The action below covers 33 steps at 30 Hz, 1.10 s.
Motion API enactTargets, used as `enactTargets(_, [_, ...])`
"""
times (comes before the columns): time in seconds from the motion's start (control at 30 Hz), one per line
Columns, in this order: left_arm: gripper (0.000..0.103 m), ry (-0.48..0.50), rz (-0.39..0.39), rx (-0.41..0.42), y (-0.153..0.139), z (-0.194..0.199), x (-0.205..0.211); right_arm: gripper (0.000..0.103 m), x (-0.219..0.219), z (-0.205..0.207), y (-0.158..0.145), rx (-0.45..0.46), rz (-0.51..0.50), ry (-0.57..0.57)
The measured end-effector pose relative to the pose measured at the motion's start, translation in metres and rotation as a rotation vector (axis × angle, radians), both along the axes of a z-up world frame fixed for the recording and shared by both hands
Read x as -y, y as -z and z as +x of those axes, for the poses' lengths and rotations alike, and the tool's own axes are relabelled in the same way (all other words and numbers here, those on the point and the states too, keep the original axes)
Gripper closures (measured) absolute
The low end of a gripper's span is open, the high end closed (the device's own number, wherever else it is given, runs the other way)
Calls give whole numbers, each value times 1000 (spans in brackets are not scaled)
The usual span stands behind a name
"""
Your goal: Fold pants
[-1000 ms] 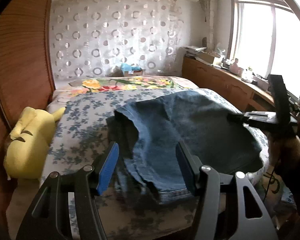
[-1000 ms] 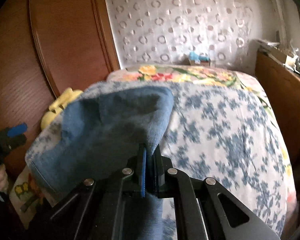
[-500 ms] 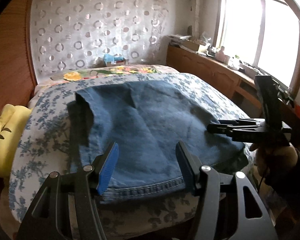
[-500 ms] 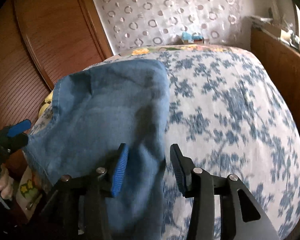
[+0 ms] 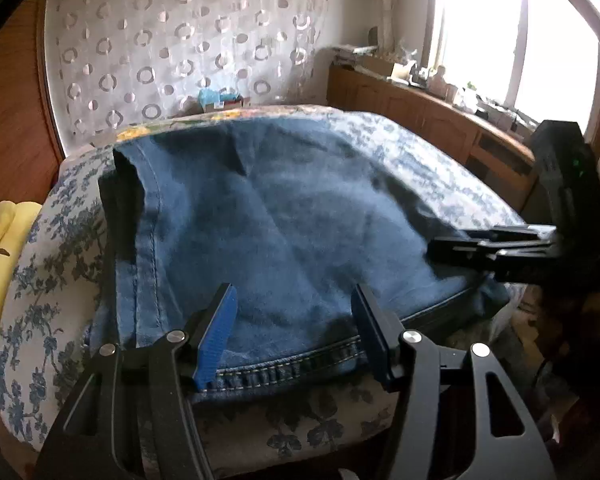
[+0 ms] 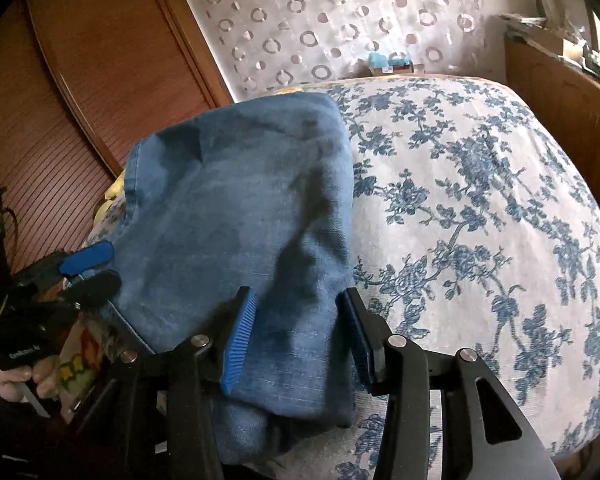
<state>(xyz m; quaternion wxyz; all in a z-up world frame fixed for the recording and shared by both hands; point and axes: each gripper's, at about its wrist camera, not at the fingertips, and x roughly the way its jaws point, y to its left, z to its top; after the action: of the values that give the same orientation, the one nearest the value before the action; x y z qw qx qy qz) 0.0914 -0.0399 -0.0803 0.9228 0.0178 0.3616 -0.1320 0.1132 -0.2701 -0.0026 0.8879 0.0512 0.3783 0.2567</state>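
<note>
Left gripper (image 5: 292,332): black skeletal frame with triangular cut-outs; silver screw heads behind ribbed blue pads (image 5: 216,336); right gripper (image 6: 296,336): identical build; white lettering on the left gripper's handle.

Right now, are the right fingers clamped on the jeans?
No: the right fingers stand apart, the jeans lying loose between them.

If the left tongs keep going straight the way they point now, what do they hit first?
Most likely the jeans: the left tongs stand open and angled down over the hemmed near edge, with denim filling the gap ahead. The floral bedspread lies underneath. Exact clearance is hard to judge through the fisheye.
</note>
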Motion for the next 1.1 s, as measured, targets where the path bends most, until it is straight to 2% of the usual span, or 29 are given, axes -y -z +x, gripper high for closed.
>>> enactTargets(0.13, [43, 0, 21, -1, 8, 1, 2, 57, -2, 2, 0, 7, 20, 4])
enactTargets(0.3, [43, 0, 25, 4, 10, 0, 3, 64, -9, -2, -1, 42, 3, 19])
enactTargets(0.37, [43, 1, 28, 5, 11, -1, 3, 71, -13, -3, -2, 51, -3, 23])
enactTargets(0.43, [43, 1, 30, 6, 11, -1, 3, 86, -17, -4, -4, 61, 6, 10])
enactTargets(0.53, [42, 2, 31, 8, 15, -1, 3, 93, -18, -5, -11, 68, 36, -26])
enactTargets(0.73, [42, 1, 18, 7, 13, -1, 0, 94, -23, -18, -42, 138, 83, -71])
enactTargets(0.83, [42, -1, -28, -4, 6, 0, -8, 94, -31, -22, -53, 171, 71, -93])
enactTargets(0.93, [42, -42, -77, 15, -8, -6, -26, 94, -40, -26, -64, 200, 65, -117])
enactTargets(1.1, [42, -113, -89, 91, -41, -22, -62, 94, -63, -34, -82, 254, 81, -188])
